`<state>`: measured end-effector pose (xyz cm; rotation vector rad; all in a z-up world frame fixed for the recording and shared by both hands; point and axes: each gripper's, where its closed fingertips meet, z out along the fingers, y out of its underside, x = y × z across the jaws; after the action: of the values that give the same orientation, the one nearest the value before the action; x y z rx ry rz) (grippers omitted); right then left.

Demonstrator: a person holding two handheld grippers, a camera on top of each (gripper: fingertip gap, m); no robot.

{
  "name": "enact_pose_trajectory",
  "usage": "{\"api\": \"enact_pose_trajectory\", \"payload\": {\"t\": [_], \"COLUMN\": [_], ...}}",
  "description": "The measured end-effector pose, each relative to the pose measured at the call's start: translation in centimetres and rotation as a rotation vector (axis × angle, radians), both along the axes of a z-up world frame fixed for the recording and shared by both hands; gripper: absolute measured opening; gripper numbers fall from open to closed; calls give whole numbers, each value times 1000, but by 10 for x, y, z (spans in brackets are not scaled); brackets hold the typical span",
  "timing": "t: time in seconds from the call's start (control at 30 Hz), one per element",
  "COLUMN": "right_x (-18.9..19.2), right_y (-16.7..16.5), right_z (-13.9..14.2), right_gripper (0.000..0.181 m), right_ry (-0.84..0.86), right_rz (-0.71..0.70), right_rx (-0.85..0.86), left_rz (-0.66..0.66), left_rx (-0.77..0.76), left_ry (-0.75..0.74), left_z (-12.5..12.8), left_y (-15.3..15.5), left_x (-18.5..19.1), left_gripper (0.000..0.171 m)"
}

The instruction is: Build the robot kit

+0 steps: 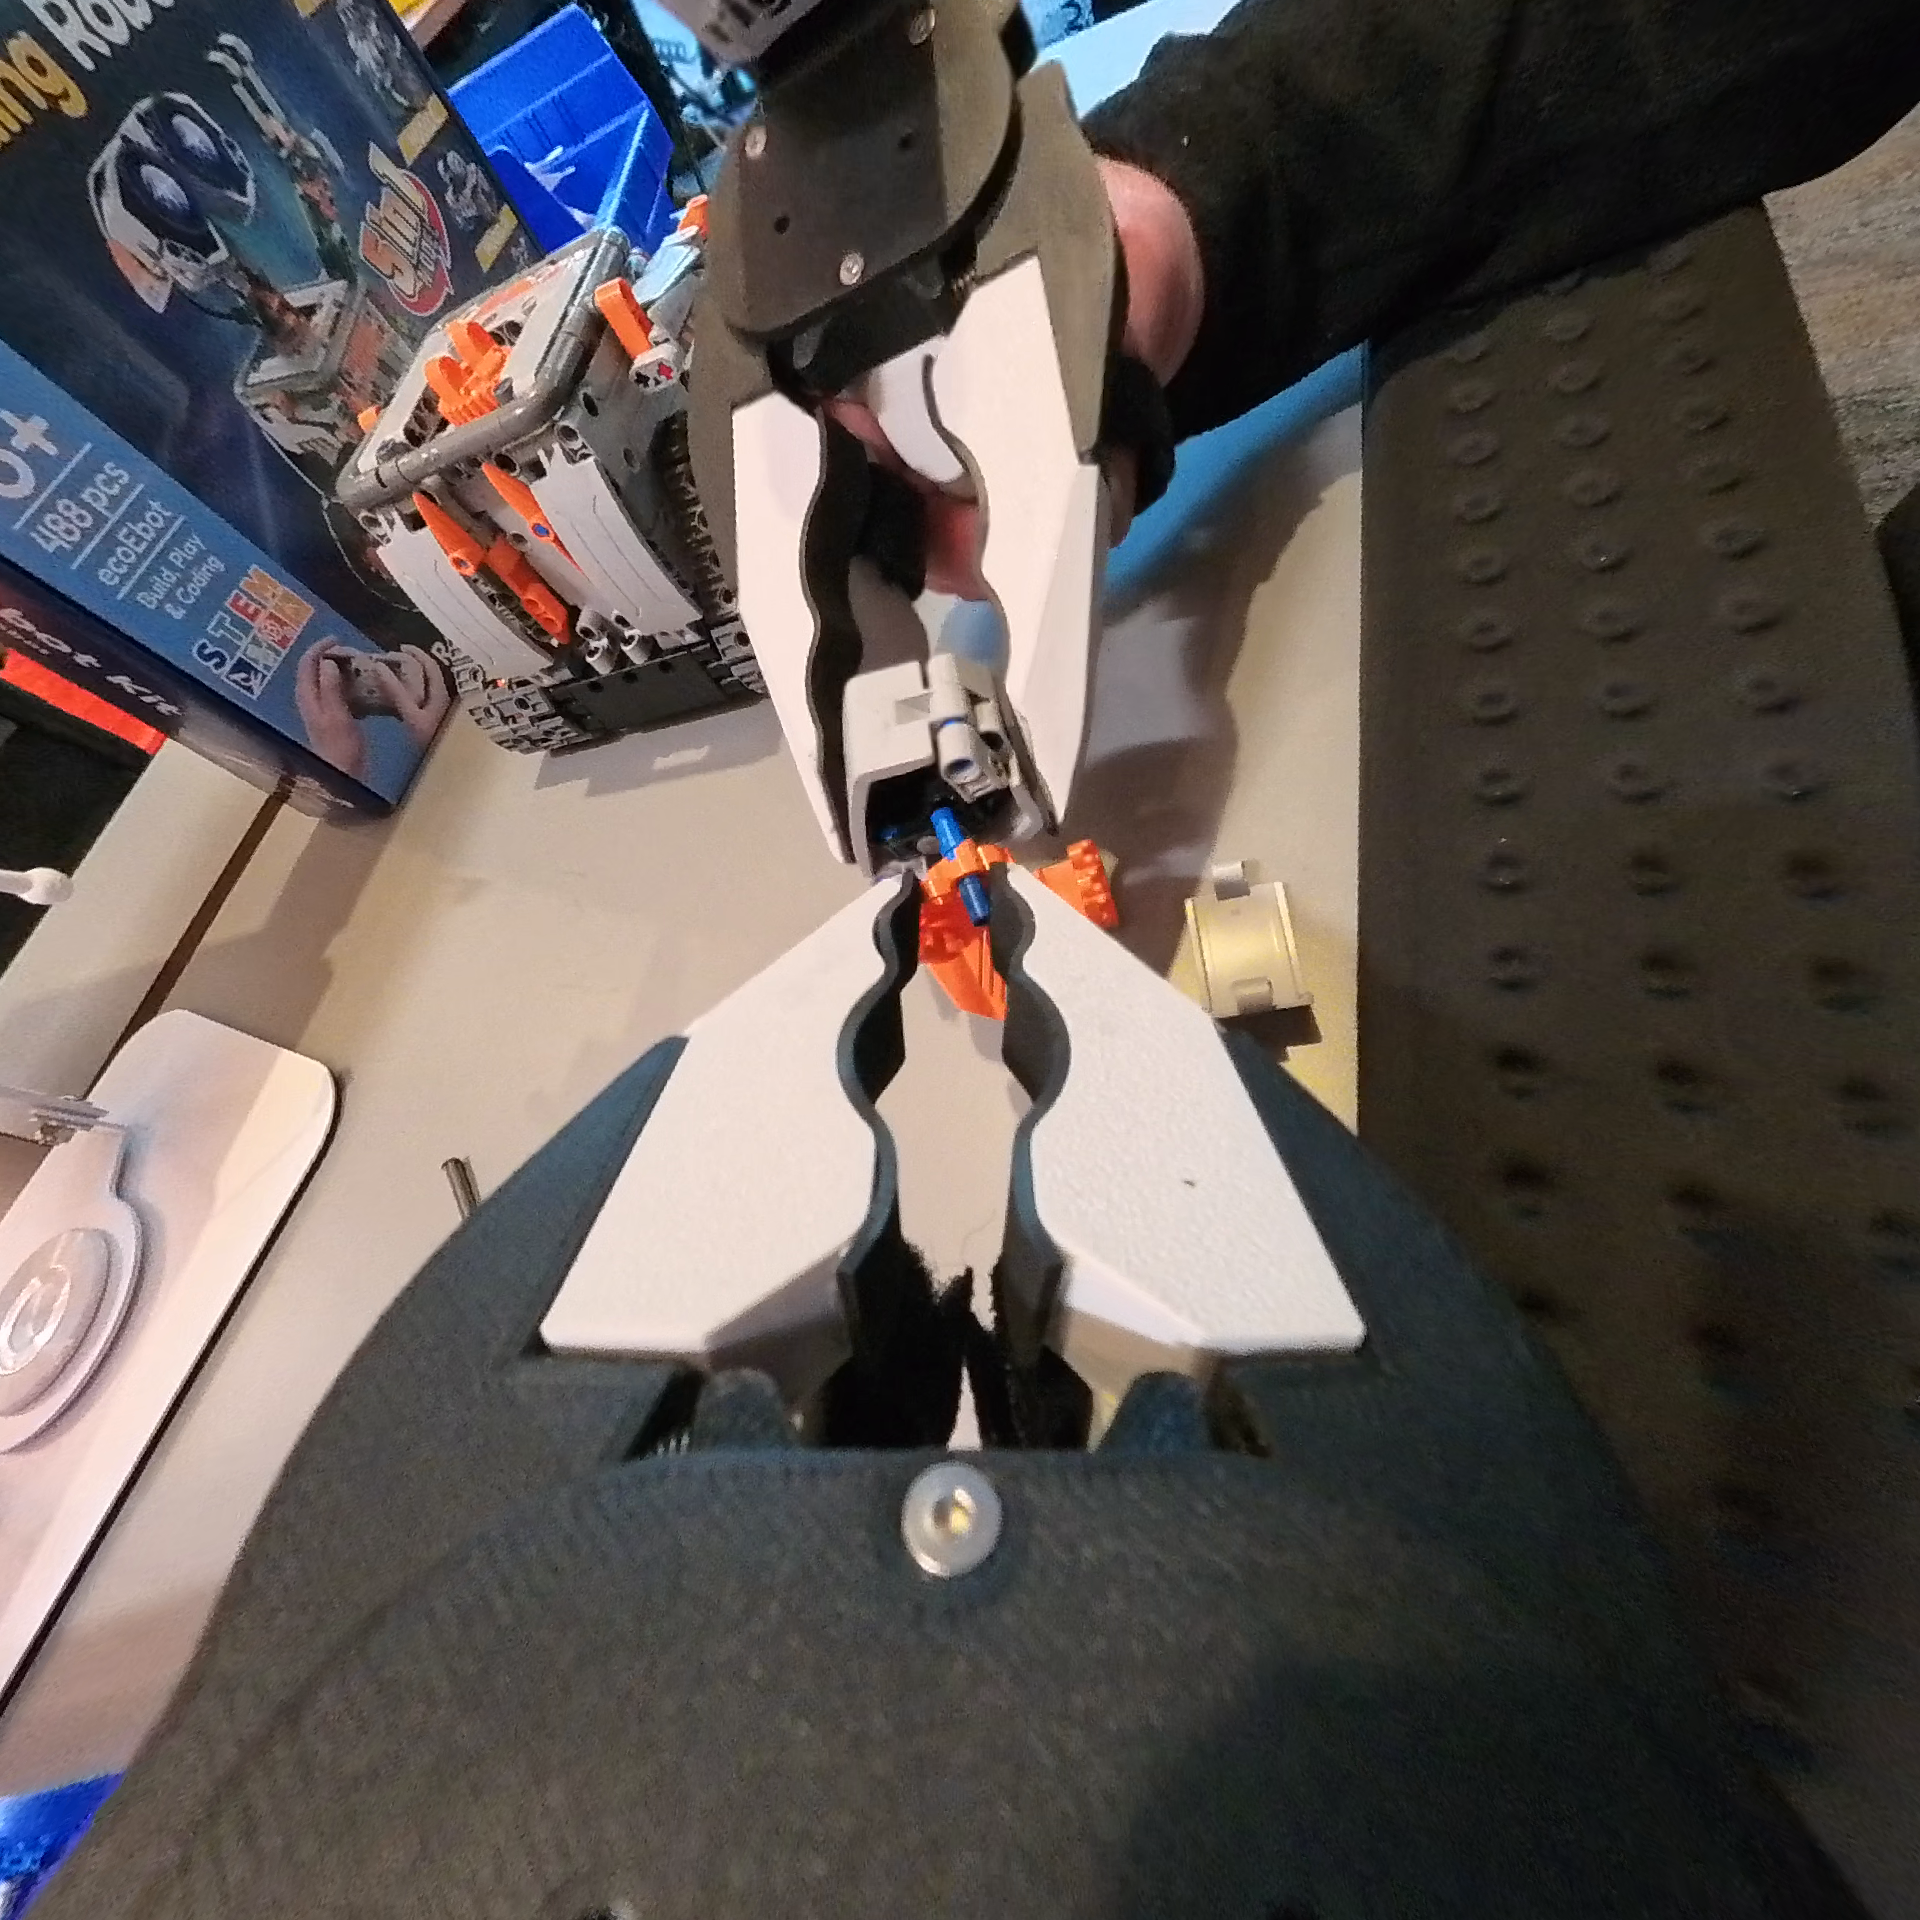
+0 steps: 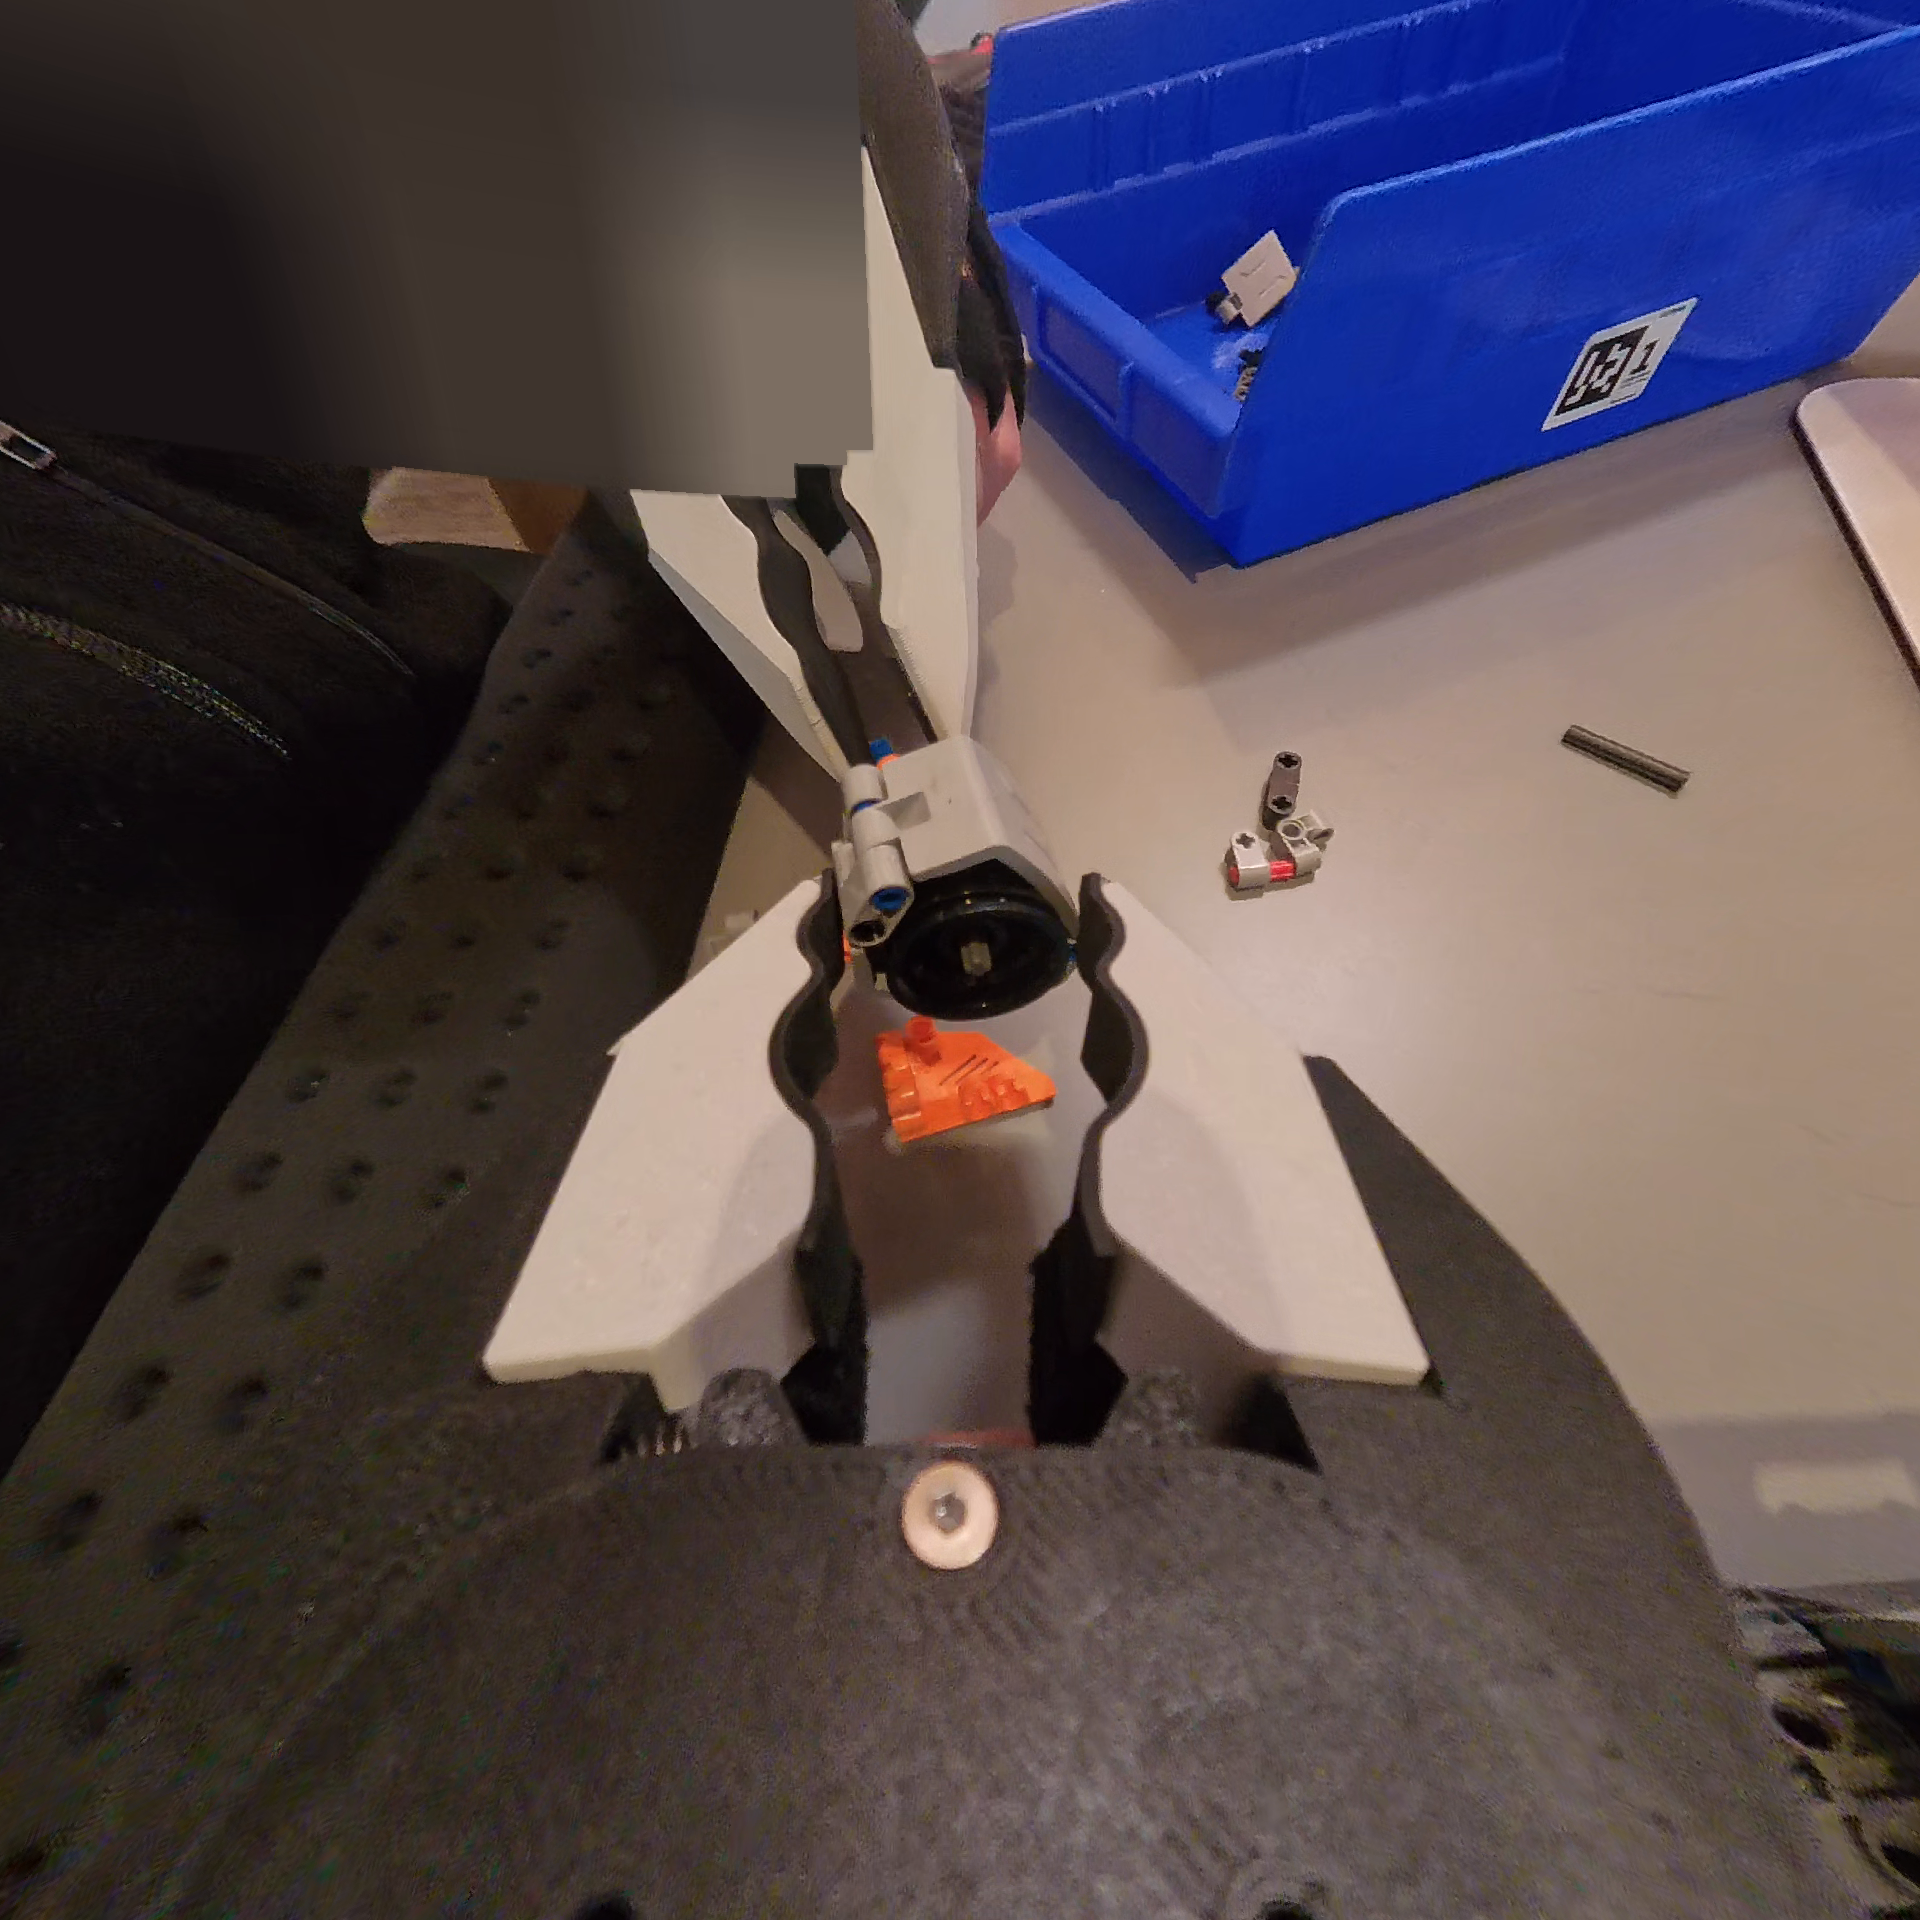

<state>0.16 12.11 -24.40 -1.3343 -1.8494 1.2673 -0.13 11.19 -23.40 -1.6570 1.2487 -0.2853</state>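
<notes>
Clamping right gripper point(image 2: 956, 896): fingers pinched on grey motor block point(image 2: 961, 816), held above table point(image 2: 1351, 1039)
Left gripper point(image 1: 961, 902): tips closed on orange piece point(image 1: 961, 940) pinned to block's far end
Loose orange plate point(image 2: 961, 1091): on table beneath block

Both grippers, the left gripper point(image 1: 954, 914) and the right gripper point(image 2: 961, 935), have white wedge fingers with wavy black pads, textured black bodies, one silver screw; black sleeve point(image 1: 1455, 187).

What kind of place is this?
Probably a hobby or workshop table for building toy robots: a half-built brick robot, its kit box and a blue parts bin sit on it.
</notes>
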Motion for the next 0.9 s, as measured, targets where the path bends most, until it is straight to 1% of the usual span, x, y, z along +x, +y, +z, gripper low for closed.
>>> {"api": "enact_pose_trajectory", "payload": {"t": [0.17, 0.3, 0.37, 0.4, 0.47, 0.6, 0.73, 0.9], "right_x": [0, -1, -1, 0, 0, 1, 1, 0], "right_y": [0, 0, 0, 0, 0, -1, -1, -2], "right_z": [-3, -10, -11, -11, -11, -11, -10, -7], "right_gripper": [43, 43, 43, 43, 43, 43, 43, 43], "right_ry": [-13, -48, -48, -49, -49, -46, -44, -30], "right_rz": [-5, -11, -11, -10, -5, 0, 2, 0], "right_rx": [56, 100, 96, 91, 85, 90, 64, 42], "left_rz": [-2, -4, -6, -11, -11, -17, -14, -14], "left_rx": [-3, 3, 9, 16, 28, 20, 51, 48], "left_ry": [21, 62, 63, 63, 78, 62, 86, 55], "left_z": [-4, -12, -11, -11, -11, -11, -10, -6], "left_y": [0, -1, -1, -2, -2, -3, -3, -4], "left_x": [-1, -1, -1, 0, 0, 0, 1, 1], "left_gripper": [10, 9, 8, 3, 4, 4, 3, 3]}}
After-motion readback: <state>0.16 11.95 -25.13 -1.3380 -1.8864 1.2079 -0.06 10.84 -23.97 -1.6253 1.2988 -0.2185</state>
